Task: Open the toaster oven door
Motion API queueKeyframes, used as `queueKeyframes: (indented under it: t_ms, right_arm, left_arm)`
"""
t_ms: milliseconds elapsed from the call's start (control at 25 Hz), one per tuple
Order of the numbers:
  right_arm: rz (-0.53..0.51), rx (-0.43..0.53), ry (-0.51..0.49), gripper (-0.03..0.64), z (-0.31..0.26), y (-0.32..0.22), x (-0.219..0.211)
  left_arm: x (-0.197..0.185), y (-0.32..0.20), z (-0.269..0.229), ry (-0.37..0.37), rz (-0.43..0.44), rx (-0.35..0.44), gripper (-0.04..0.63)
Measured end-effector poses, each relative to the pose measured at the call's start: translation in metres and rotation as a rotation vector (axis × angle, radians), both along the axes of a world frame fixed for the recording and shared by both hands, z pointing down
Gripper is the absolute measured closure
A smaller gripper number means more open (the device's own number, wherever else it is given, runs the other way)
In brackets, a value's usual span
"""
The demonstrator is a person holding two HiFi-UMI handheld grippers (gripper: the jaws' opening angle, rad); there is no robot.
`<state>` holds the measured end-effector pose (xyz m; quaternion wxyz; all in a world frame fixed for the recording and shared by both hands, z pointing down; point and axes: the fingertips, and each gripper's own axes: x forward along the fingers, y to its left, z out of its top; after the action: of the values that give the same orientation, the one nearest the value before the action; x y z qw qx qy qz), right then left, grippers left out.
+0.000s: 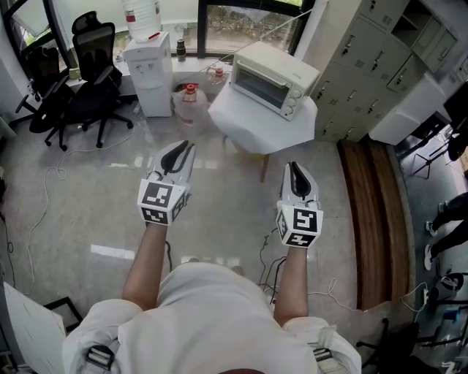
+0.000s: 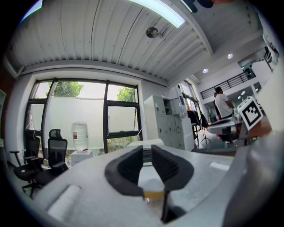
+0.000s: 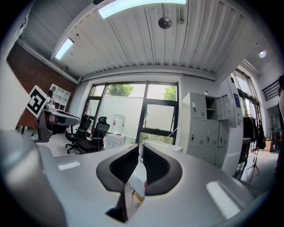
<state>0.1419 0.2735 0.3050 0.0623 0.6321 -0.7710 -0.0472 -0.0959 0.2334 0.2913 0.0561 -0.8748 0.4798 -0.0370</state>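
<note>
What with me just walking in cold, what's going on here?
A person stands back from the toaster oven on the white table, holding the left gripper and right gripper out in front. Both are empty, jaws barely apart. The oven door is closed; neither gripper touches it.

OFFICE INTERIOR: A water dispenser (image 1: pixel 148 69) topped with a large bottle (image 1: pixel 142 18) stands by the window wall. Black office chairs (image 1: pixel 88 80) are grouped to its left, and a red-capped jug (image 1: pixel 189 93) sits just beside it. Grey lockers (image 1: pixel 365 66) line the right side, and cables (image 1: pixel 268 256) trail over the glossy floor (image 1: pixel 227 215).
</note>
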Motion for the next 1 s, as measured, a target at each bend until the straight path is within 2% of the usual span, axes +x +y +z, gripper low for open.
queueKeyframes:
  t_ms: [600, 1000]
  right_arm:
    - [-0.005, -0.015, 0.006, 0.554, 0.001, 0.002, -0.005]
    - [0.001, -0.019, 0.013, 0.552, 0.001, -0.001, -0.013]
  left_arm:
    - [-0.003, 0.002, -0.004, 0.004, 0.005, 0.002, 0.525]
    - [-0.011, -0.002, -0.003, 0.009, 0.012, -0.004, 0.522]
